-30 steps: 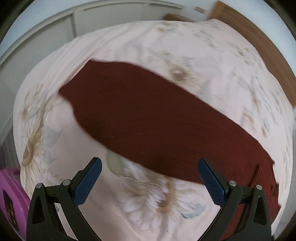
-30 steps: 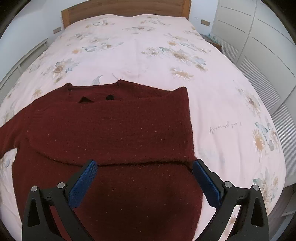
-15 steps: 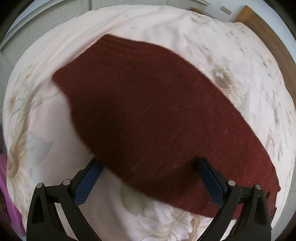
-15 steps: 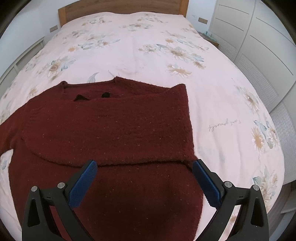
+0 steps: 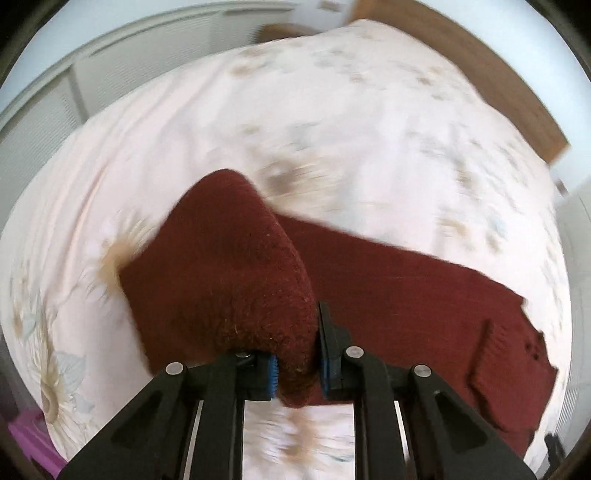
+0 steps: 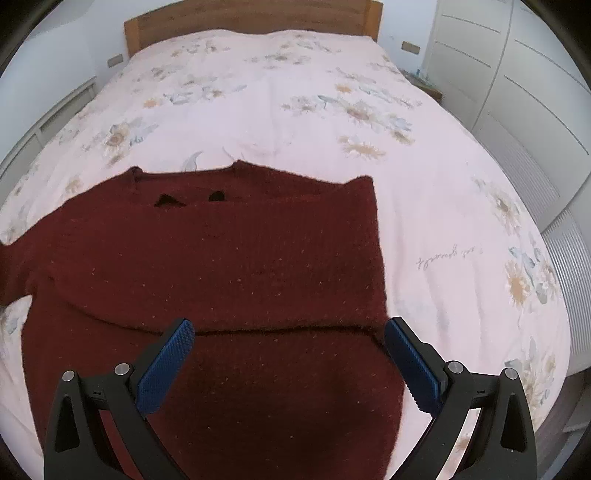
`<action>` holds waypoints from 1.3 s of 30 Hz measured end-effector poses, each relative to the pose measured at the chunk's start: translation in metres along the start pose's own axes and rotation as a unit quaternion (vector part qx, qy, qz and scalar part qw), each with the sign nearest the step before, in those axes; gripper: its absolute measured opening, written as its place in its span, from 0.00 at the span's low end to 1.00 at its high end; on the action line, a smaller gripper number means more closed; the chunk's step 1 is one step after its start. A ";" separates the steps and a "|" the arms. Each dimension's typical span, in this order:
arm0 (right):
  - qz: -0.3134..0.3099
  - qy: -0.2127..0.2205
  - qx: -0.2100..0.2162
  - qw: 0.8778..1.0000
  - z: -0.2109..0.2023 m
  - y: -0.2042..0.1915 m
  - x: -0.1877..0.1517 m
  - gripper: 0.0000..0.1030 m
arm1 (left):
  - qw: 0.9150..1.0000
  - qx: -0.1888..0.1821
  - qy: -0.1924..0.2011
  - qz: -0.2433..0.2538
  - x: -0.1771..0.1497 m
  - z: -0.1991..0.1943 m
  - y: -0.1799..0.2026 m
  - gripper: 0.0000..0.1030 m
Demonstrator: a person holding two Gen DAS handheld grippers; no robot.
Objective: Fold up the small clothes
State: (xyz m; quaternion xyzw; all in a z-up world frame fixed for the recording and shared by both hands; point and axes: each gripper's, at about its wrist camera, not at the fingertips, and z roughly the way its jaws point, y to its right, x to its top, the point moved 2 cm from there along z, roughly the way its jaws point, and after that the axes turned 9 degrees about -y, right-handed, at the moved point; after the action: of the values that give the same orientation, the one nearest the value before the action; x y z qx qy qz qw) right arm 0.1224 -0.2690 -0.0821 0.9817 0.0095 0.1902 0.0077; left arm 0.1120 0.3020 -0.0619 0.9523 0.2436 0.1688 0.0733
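Observation:
A dark red knitted sweater (image 6: 221, 258) lies on the bed, its right sleeve folded across the chest. In the left wrist view my left gripper (image 5: 295, 373) is shut on the sweater's left sleeve (image 5: 229, 273) and holds the cloth bunched and raised between its blue pads; the rest of the sweater (image 5: 406, 295) stretches away to the right. My right gripper (image 6: 288, 354) is open and empty, hovering over the sweater's lower body near the folded sleeve's edge.
The bed has a pale pink floral cover (image 6: 295, 110) and a wooden headboard (image 6: 251, 18). White wardrobe doors (image 6: 517, 74) stand on the right. A purple box (image 5: 26, 439) sits on the floor by the bed's corner.
My left gripper went from open over the flat sleeve to shut on it, and the sleeve now rises off the bed. The right gripper has stayed open and nearly still.

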 end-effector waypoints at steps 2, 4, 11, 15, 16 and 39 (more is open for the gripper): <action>0.005 0.003 0.001 1.000 -0.003 0.006 0.001 0.99 | 0.999 -0.006 0.002 0.036 0.004 -0.005 0.032 0.13; 0.010 0.006 -0.001 1.000 -0.006 0.014 0.002 0.99 | 0.997 -0.014 0.003 0.073 0.000 -0.012 0.066 0.13; 0.017 0.019 -0.008 1.000 -0.017 0.040 0.010 0.99 | 0.984 -0.065 -0.003 0.165 -0.024 -0.011 0.190 0.13; 0.023 0.024 -0.006 0.999 -0.020 0.050 0.012 0.99 | 0.973 -0.078 -0.012 0.216 -0.045 0.010 0.265 0.13; 0.024 0.024 -0.005 0.999 -0.021 0.051 0.012 0.99 | 0.971 -0.081 -0.014 0.223 -0.043 0.021 0.282 0.13; 0.040 -0.011 0.017 0.999 0.008 0.054 -0.015 0.99 | 0.941 0.003 -0.132 0.311 -0.129 0.151 0.368 0.31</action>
State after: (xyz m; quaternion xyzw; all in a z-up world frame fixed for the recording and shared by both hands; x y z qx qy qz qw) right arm 0.1118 -0.3238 -0.0940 0.9833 -0.0265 0.1795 -0.0170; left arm 0.2206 -0.0901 -0.1577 0.9945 -0.0762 0.0548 0.0463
